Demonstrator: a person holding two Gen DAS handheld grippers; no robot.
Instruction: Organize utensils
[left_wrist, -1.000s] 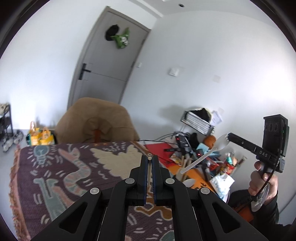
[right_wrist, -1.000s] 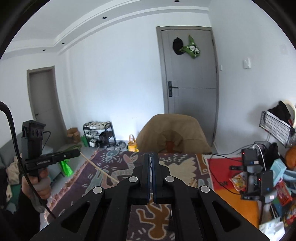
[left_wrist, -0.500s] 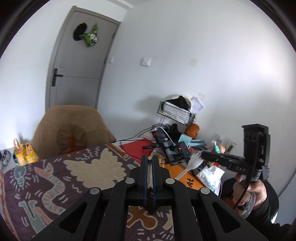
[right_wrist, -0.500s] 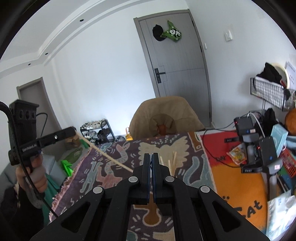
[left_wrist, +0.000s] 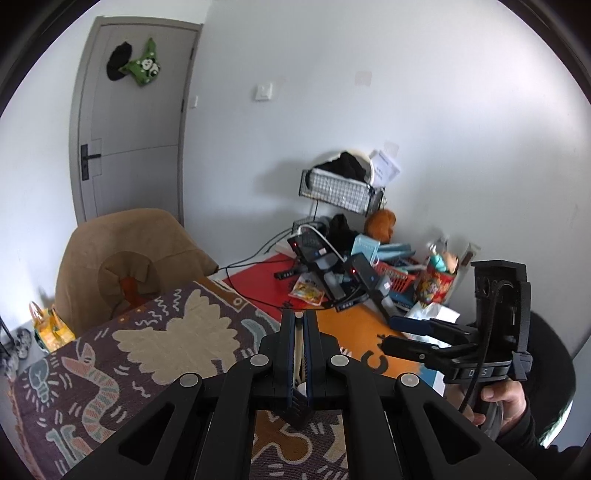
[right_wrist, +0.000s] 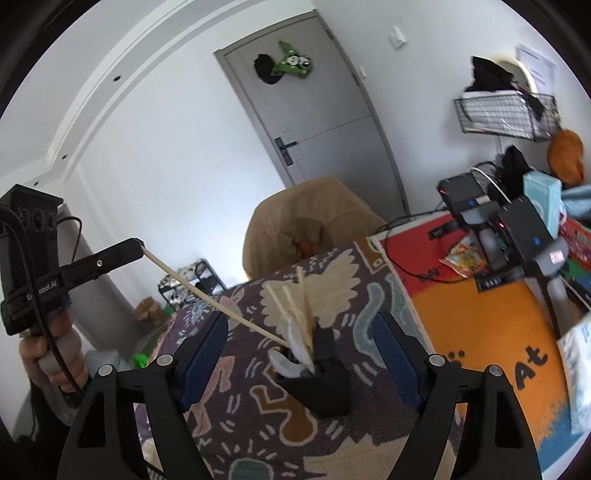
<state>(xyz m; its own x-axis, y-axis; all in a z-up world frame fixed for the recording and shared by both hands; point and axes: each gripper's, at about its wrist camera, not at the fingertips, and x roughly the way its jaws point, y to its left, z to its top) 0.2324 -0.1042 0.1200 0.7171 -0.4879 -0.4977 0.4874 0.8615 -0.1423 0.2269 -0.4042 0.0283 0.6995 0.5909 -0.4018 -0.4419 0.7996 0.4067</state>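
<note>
In the right wrist view, a black utensil holder (right_wrist: 320, 380) stands on the patterned cloth with wooden chopsticks (right_wrist: 297, 308) and white plastic spoons (right_wrist: 295, 338) in it. My right gripper (right_wrist: 301, 354) is open, its blue-padded jaws wide on either side of the holder. My left gripper (left_wrist: 300, 332) is shut on a wooden chopstick (right_wrist: 218, 301); it also shows at the left of the right wrist view (right_wrist: 138, 249), with the stick's far tip reaching the holder. The right gripper also shows at the right of the left wrist view (left_wrist: 388, 330).
A patterned cloth (right_wrist: 351, 295) covers the table. An orange and red mat (right_wrist: 480, 325) lies to its right. Black devices on stands (right_wrist: 517, 229), cables, snack packets and a wire basket (right_wrist: 506, 114) crowd the far right. A tan chair (right_wrist: 314, 218) stands behind the table.
My right gripper has opened and dropped over the holder; the white spoon it held is now in the holder. My left gripper has brought the chopstick's tip to the holder.
</note>
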